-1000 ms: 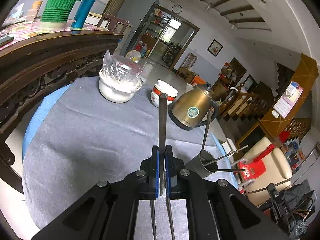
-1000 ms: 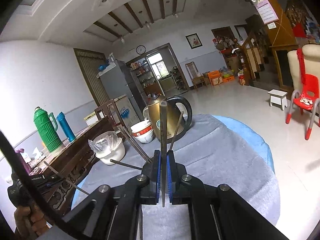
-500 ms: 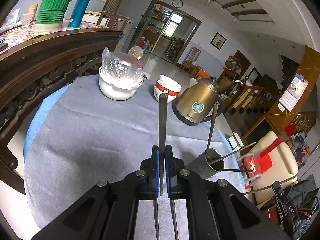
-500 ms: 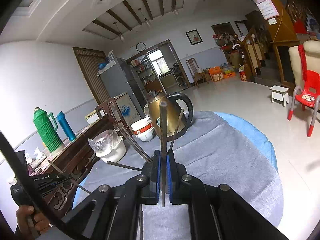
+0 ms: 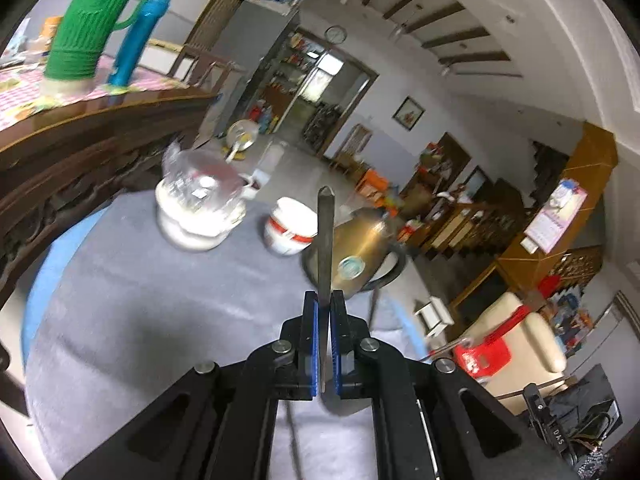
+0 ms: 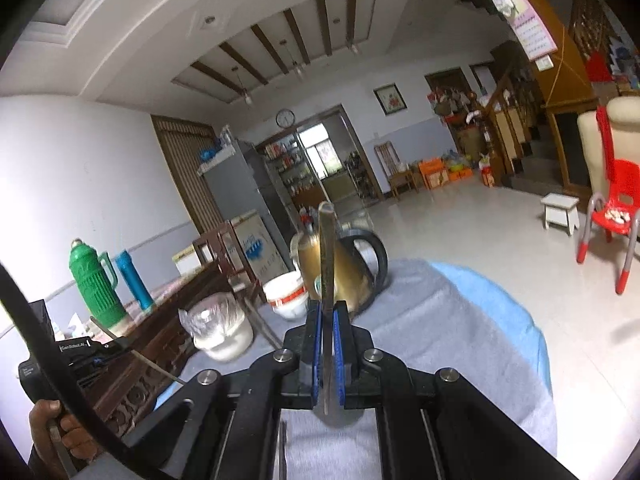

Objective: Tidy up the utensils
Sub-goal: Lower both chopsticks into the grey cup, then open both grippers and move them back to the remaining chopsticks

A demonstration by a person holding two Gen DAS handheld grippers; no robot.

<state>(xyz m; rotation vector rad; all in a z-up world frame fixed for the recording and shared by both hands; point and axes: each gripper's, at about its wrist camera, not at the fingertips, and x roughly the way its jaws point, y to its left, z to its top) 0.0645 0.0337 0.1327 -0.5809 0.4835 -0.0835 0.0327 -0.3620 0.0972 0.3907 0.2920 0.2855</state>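
Item: two flat utensil handles, one clamped in each gripper

Left gripper [image 5: 324, 312] grasps utensil handle [image 5: 325, 240], upright above grey cloth [image 5: 140, 300], before brass kettle [image 5: 360, 252]; right gripper [image 6: 327, 320] likewise clenches second handle [image 6: 327, 248]; holder not in view; advice: stay clamped, keep handles vertical, release only above it

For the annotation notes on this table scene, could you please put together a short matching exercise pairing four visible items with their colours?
Things:
1. thermos jug
2. kettle
3. slim flask
4. child's chair

Colours:
A. red
B. blue
C. brass-gold
D. green

Pairs: 1-D, 2-C, 3-B, 4-A
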